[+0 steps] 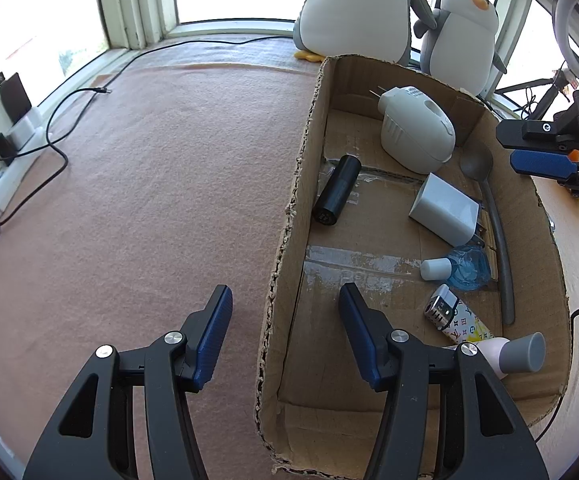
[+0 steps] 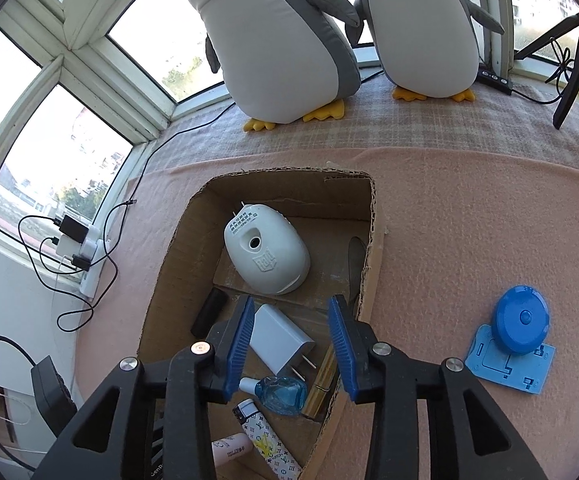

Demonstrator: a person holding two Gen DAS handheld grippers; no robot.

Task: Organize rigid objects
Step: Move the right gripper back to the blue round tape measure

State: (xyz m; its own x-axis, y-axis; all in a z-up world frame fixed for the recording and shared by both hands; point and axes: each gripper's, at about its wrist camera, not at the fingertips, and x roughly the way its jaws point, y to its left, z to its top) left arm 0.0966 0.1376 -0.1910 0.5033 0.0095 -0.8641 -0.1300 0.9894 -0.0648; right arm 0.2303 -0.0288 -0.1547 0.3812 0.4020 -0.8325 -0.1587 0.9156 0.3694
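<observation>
My left gripper (image 1: 285, 336) gapes empty astride the box's (image 1: 289, 216) left wall. My right gripper (image 2: 291, 346) hangs spread and empty above the box, over the charger (image 2: 277, 338). In the box lie bottle (image 2: 283, 394), lighter (image 2: 269, 444) and spoon (image 1: 489, 208).

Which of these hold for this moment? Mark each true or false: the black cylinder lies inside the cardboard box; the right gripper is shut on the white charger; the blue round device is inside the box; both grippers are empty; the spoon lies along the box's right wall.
1. The black cylinder lies inside the cardboard box. True.
2. The right gripper is shut on the white charger. False: its jaws are open above the charger.
3. The blue round device is inside the box. False: it sits outside, on the pink cloth.
4. Both grippers are empty. True; the left gripper is open too.
5. The spoon lies along the box's right wall. True.
</observation>
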